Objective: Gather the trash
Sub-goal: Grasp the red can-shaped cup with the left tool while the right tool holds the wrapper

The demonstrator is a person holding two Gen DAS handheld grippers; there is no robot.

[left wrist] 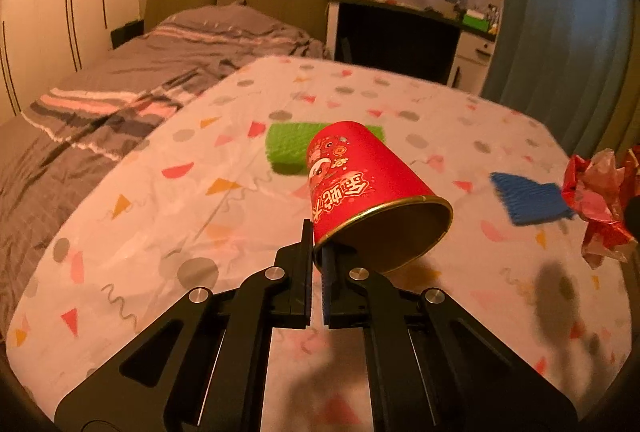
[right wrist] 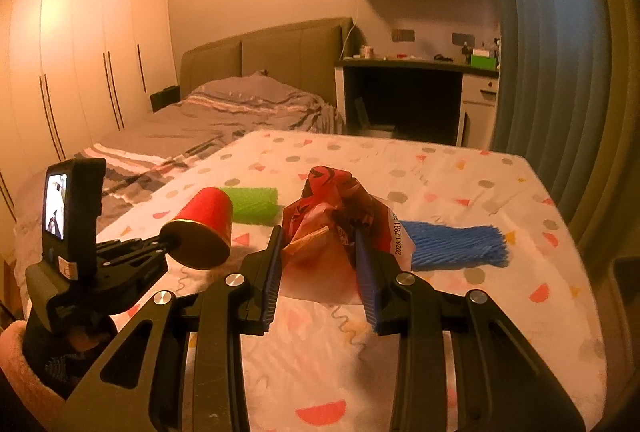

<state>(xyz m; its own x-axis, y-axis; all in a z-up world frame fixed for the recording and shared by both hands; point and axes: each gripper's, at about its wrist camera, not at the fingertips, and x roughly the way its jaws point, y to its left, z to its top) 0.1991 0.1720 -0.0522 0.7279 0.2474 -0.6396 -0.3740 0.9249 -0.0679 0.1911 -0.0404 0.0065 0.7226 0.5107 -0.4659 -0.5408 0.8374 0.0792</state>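
Note:
My left gripper (left wrist: 318, 240) is shut on the rim of a red paper cup (left wrist: 360, 188) and holds it tipped, mouth toward the camera, above the table. The same cup (right wrist: 208, 228) and the left gripper (right wrist: 170, 242) show at the left of the right wrist view. My right gripper (right wrist: 320, 236) is closed on a crumpled red snack wrapper (right wrist: 332, 208) held over the table. That wrapper shows at the right edge of the left wrist view (left wrist: 600, 200).
A table with a patterned pink cloth (left wrist: 200, 212) carries a green foam net roll (left wrist: 288, 148) behind the cup and a blue foam net (right wrist: 456, 244) to the right. A bed (left wrist: 120, 84) lies left, a desk (left wrist: 400, 36) behind, a curtain (right wrist: 560, 52) right.

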